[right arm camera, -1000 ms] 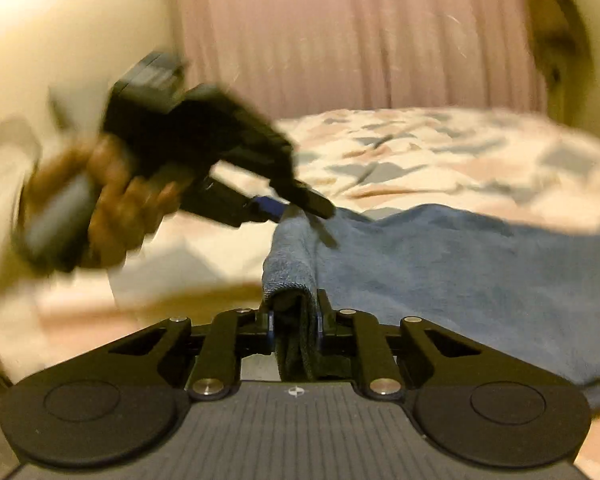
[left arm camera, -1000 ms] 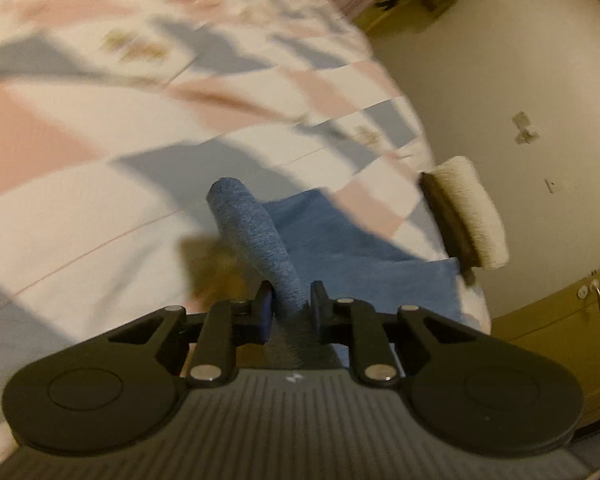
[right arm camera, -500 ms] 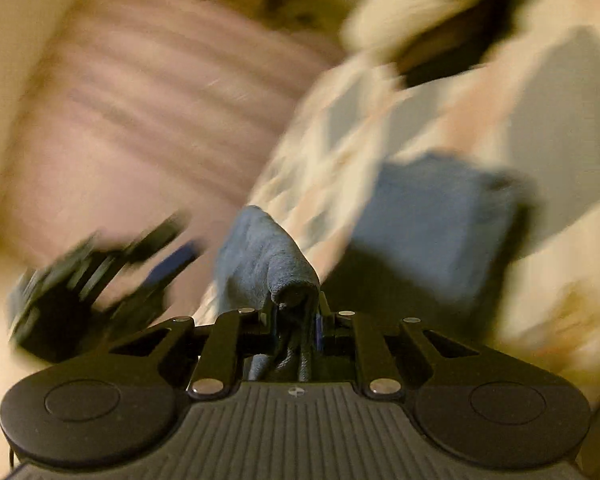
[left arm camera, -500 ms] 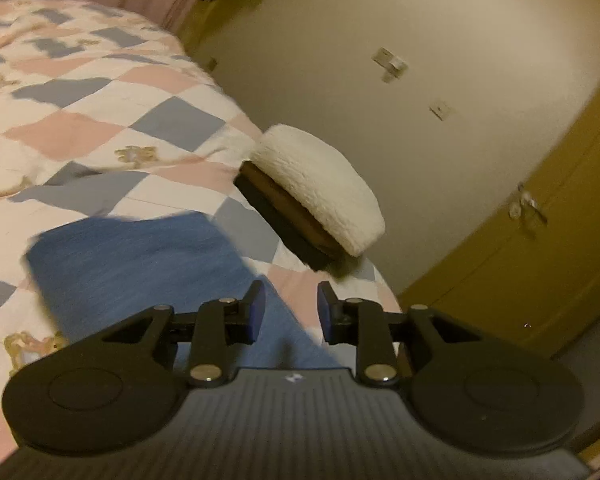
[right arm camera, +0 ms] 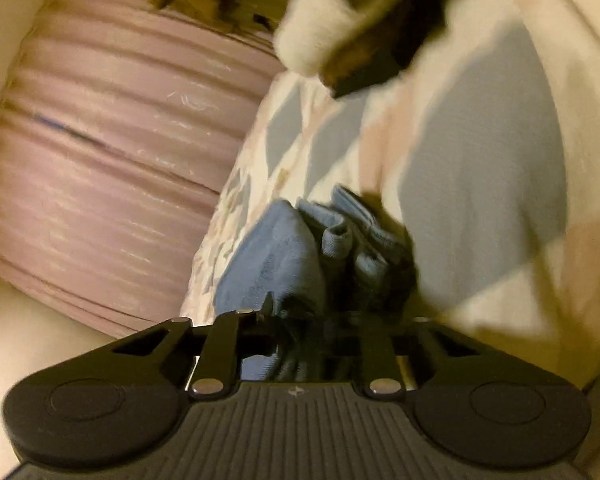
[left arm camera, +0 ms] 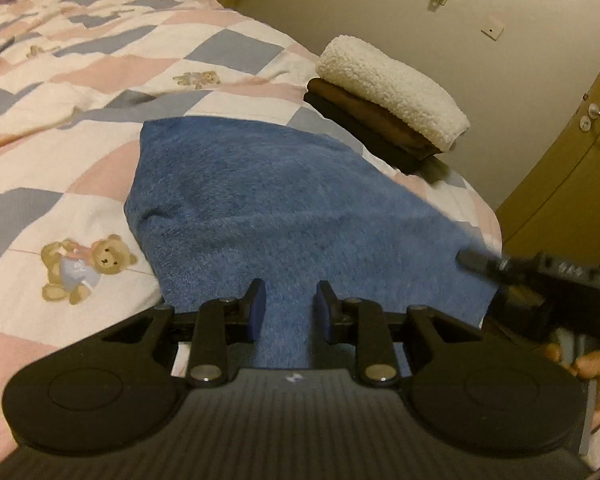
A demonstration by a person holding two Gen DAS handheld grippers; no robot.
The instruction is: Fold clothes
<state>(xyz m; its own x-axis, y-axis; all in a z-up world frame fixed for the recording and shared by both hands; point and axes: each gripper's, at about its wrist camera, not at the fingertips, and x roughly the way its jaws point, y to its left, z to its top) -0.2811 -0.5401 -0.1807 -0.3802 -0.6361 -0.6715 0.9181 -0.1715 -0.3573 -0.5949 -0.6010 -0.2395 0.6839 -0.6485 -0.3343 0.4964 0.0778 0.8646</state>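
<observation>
Blue garment (left arm camera: 284,200) lies flat on the bed's checked quilt (left arm camera: 100,80), doubled over into a thick slab with layered edges at its right end. Left gripper (left arm camera: 288,304) hangs over the near edge, jaws apart, nothing between them. Right gripper (right arm camera: 312,320) sits at that layered end; blur and shadow hide its jaws, so I can't tell whether it is grasping cloth. Beyond, near the bed's corner, a folded stack (left arm camera: 388,108) waits. By my reckoning at least one fold is in; further halving or stacking may remain.

One blue towel (left arm camera: 284,208), three stacked folded items (left arm camera: 388,108) — two grippers.
</observation>
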